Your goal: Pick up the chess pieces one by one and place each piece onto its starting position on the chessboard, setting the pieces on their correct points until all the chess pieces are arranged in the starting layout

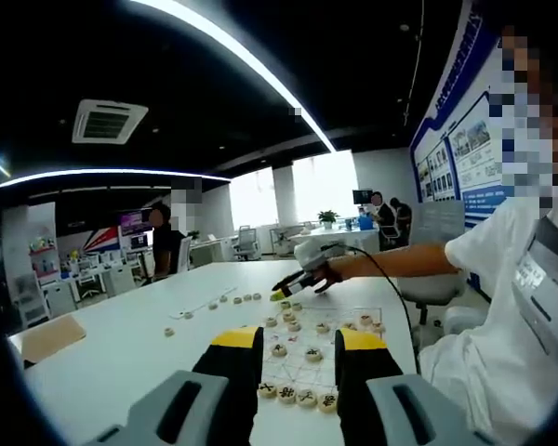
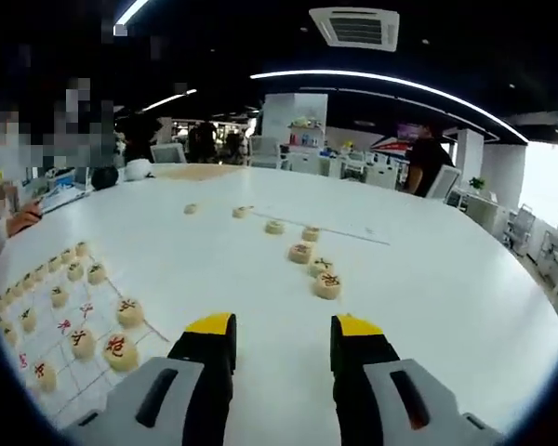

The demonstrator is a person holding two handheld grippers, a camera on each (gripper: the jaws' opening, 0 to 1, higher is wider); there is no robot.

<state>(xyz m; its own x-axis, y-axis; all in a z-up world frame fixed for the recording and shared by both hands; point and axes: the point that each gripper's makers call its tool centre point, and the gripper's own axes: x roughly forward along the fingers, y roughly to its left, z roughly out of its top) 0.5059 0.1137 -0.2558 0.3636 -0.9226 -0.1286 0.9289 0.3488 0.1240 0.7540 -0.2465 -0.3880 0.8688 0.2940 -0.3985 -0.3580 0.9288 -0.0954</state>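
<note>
The round cream wooden chess pieces (image 2: 121,351) carry one character each, painted red or black on the flat top; the characters are too small to read. On the far wall a blue display board (image 1: 465,139) has printed panels, and its writing is also not readable.

The landmark is the thin white paper chessboard with printed grid lines (image 2: 60,372), which lies near one edge of the large white oval surface (image 2: 428,279). In the right tool view many pieces already sit on the board's points in rows. A loose group of pieces (image 2: 318,269) lies off the board, well apart from it toward the middle of the surface, with some more scattered beyond them. The surface around this group is bare and wide, and its curved edge is far from the pieces.

The right tool (image 2: 281,346), with black fingers and yellow tips, is released: its jaws stand apart with nothing between them, and it hangs over bare surface between the board and the loose group. In the left tool view, the right tool (image 1: 291,288) is held by a hand beyond the board's far side. The left tool (image 1: 299,358) is also released and empty, above the near row of the board (image 1: 339,344).
</note>
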